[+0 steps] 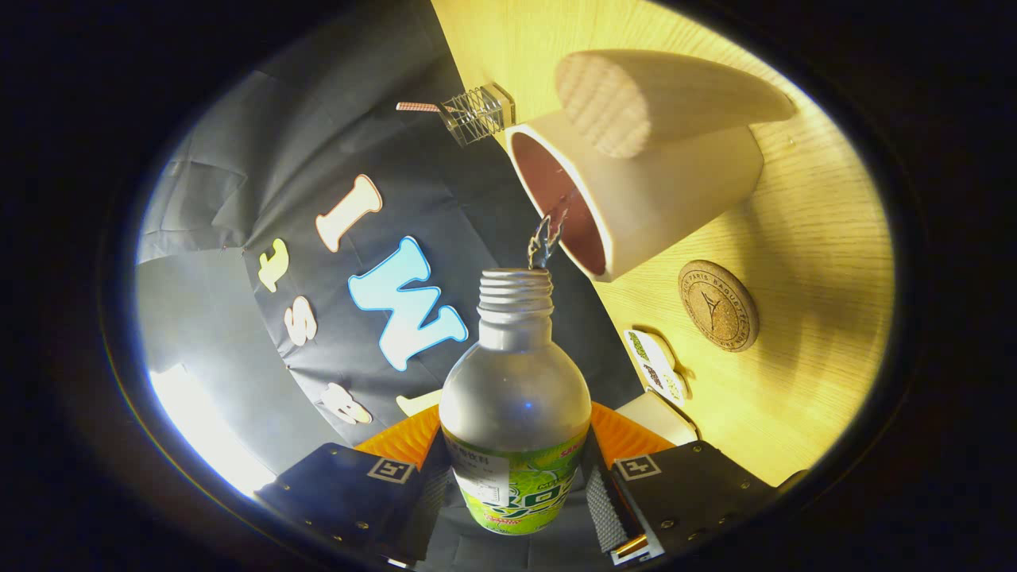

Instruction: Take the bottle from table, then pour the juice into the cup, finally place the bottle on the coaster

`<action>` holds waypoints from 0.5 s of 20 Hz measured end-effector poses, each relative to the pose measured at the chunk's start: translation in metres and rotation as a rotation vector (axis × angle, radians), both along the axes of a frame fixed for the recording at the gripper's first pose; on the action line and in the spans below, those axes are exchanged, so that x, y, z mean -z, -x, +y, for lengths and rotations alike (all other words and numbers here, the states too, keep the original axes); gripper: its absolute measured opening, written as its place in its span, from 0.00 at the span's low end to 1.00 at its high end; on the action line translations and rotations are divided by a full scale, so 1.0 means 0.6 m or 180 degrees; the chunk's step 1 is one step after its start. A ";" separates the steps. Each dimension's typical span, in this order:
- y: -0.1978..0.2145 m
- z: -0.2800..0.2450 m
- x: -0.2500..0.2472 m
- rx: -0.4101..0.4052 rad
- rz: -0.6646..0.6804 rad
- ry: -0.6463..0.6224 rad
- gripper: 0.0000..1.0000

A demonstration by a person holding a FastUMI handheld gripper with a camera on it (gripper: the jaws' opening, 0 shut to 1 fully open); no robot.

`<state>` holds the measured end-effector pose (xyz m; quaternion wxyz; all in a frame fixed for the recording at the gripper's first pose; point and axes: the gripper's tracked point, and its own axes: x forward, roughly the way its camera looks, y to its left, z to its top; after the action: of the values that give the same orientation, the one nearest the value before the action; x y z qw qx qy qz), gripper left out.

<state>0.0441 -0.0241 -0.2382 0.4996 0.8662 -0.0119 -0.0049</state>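
Note:
My gripper [516, 469] is shut on a clear plastic bottle [515, 397] with a green label, and both fingers press on its sides. The bottle is tipped over, its open threaded neck [516, 292] pointing at the mouth of a white cup [636, 199] just beyond it. A thin stream of liquid [547, 238] runs from the neck into the cup, whose inside looks dark reddish. A round cork coaster [717, 306] lies on the wooden table [810, 262] beside the cup, nothing on it.
A pale cone-shaped object [659, 95] stands behind the cup. A small clear ribbed box [477, 115] sits at the table's edge past the cup. Small patterned cards [655, 365] and a white block [659, 417] lie near my fingers, by the coaster.

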 end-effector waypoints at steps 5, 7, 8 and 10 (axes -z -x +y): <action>0.001 -0.004 -0.013 -0.0011 -0.0010 -0.0036 0.76; 0.004 -0.006 -0.015 -0.0002 -0.0002 -0.0025 0.76; 0.003 -0.008 -0.018 -0.0005 -0.0001 -0.0068 0.76; 0.002 -0.008 -0.019 -0.0011 0.0014 -0.0160 0.76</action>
<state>0.0430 -0.0290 -0.2266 0.4777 0.8784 -0.0091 -0.0063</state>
